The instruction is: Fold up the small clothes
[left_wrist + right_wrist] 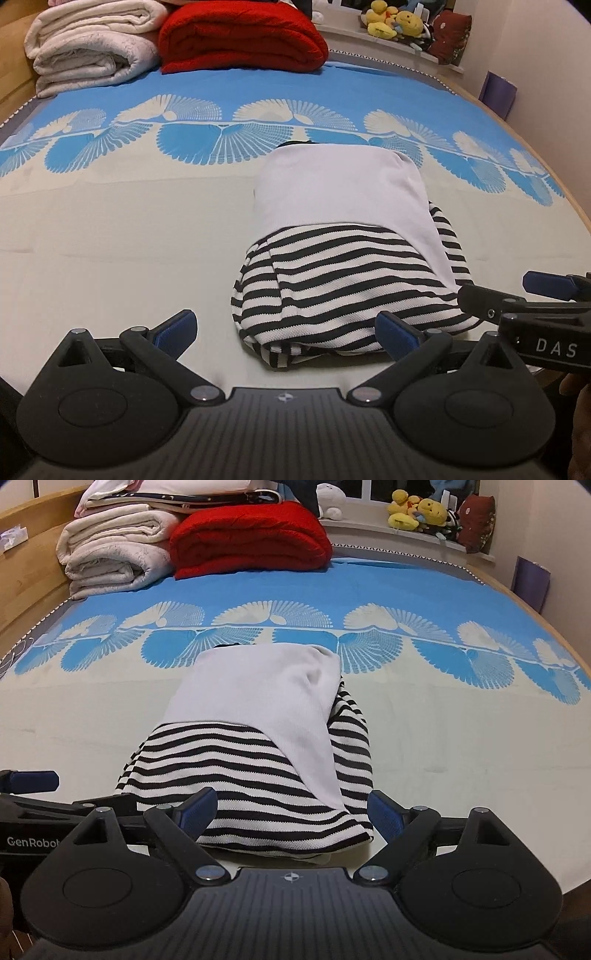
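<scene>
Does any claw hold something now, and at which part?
Nothing is held. The left claw and right claw are open near the striped garment.

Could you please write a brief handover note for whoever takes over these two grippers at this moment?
Left gripper: open, empty, at the near left edge of the striped garment.
Right gripper: open, empty, jaws either side of the garment's near right corner.
Things: striped garment lies partly folded on the bed, with a white piece lying over its far part.
Done: it is gathered into a compact shape.
Left: probably a final fold from the near edge, then smoothing it.
</scene>
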The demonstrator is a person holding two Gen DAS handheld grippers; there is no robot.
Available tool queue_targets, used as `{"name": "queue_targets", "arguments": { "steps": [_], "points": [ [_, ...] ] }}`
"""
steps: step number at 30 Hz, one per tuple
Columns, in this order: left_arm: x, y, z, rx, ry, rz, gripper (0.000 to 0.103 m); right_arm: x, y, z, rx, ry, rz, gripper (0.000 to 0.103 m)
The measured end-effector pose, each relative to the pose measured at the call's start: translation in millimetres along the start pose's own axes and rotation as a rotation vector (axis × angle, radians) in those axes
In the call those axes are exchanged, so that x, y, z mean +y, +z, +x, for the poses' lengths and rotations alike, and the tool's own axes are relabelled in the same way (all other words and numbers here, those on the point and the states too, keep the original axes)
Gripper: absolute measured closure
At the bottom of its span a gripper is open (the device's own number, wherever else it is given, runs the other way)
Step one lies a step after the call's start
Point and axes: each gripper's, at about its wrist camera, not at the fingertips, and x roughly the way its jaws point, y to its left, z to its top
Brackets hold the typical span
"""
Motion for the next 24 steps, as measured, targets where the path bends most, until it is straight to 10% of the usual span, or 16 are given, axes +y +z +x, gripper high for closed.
{"name": "queue_targets", "arguments": {
  "steps": [24],
  "points": [
    [-1.4, 1.2, 1.8, 0.007, -0.033, 0.003, 0.001, -0.7, -0.9, 4.1, 0.022, -0.023, 0.001, 0.015]
  ]
}}
